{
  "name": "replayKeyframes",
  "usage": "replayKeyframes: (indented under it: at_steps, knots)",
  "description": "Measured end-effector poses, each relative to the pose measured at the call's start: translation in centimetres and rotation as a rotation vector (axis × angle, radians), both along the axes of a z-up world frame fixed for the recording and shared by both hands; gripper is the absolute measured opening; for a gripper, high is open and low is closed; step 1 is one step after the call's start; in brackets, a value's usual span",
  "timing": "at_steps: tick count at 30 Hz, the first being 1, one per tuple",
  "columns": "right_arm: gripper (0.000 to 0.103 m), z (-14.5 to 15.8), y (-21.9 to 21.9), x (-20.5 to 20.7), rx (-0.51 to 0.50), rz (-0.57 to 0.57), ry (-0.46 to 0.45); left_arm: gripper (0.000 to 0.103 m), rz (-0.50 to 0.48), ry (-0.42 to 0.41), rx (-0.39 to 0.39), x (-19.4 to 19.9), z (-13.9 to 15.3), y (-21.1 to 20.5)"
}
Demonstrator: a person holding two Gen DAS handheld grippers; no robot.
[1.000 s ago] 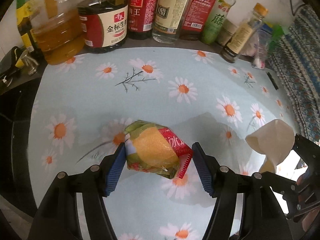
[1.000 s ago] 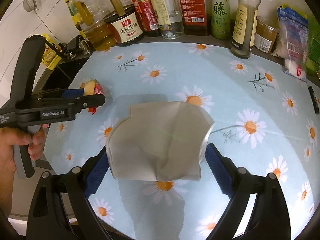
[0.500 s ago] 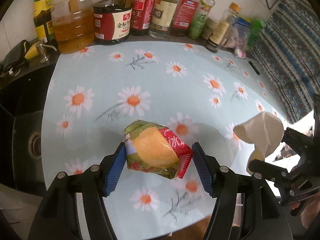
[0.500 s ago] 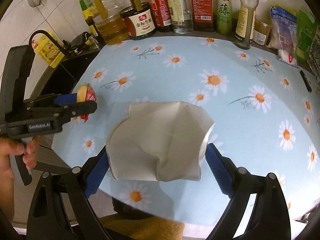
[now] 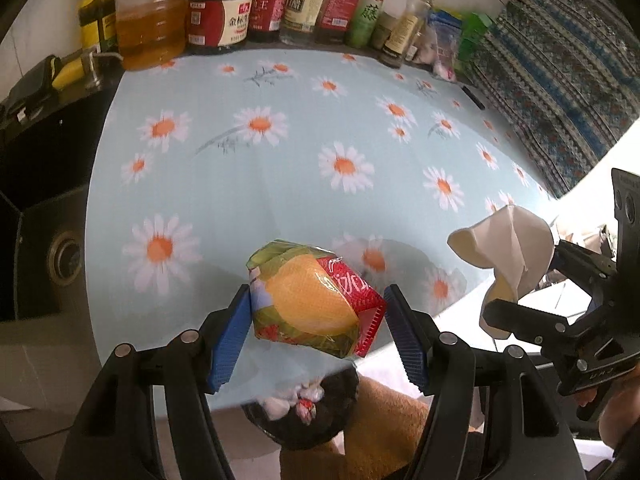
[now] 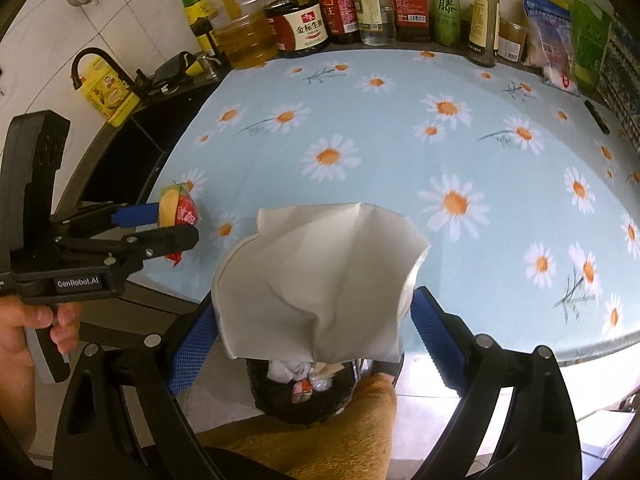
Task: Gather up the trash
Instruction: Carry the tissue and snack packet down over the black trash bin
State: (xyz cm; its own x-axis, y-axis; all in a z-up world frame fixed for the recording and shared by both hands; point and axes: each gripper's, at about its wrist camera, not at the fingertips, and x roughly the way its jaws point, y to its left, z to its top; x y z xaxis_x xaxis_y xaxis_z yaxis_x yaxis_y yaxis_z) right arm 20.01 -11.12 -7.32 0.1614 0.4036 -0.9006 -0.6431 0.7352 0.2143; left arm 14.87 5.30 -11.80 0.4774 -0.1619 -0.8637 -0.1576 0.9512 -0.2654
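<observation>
In the left wrist view, a round table under a pale blue daisy-print cloth (image 5: pixel 280 184) is backed by sauce and oil bottles (image 5: pixel 224 12) along a white tiled wall (image 6: pixel 48 52). The left gripper (image 5: pixel 316 320) is clamped on a crumpled yellow-and-red snack wrapper (image 5: pixel 312 300), the right gripper (image 6: pixel 312 320) on a crumpled white paper (image 6: pixel 316 276); both are held above a black trash bin (image 6: pixel 304 400) at the table's edge.

trash bin (image 6: pixel 304 400) partly hidden behind white paper (image 6: pixel 316 280), bottle (image 6: pixel 486 12) tops cropped

Even indoor light, soft shadows, heavy fisheye warp, dark corners.
</observation>
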Motion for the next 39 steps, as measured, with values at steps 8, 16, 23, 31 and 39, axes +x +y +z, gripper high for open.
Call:
replayKeyframes:
  at_steps: [8, 16, 23, 31, 39]
  knots:
    - [0.091, -1.0, -0.2, -3.1, -0.004, 0.006, 0.030, 0.064, -0.017, 0.023, -0.036, -3.4, -1.5, -1.0]
    - [0.091, -2.5, -0.3, -5.1, -0.016, 0.020, 0.078, 0.064, -0.024, 0.043, -0.072, -6.1, -2.7, -2.0]
    - [0.091, -4.3, -0.3, -7.0, -0.033, 0.033, 0.135, 0.064, -0.003, 0.075, -0.117, -8.4, -4.6, -2.7]
    - [0.091, -7.1, -0.3, -8.6, -0.067, 0.062, 0.208, 0.064, 0.041, 0.160, -0.164, -10.4, -8.8, -2.8]
    - [0.091, -9.9, -0.6, -9.0, -0.096, 0.075, 0.283, 0.064, 0.057, 0.247, -0.213, -11.4, -12.8, -4.0]
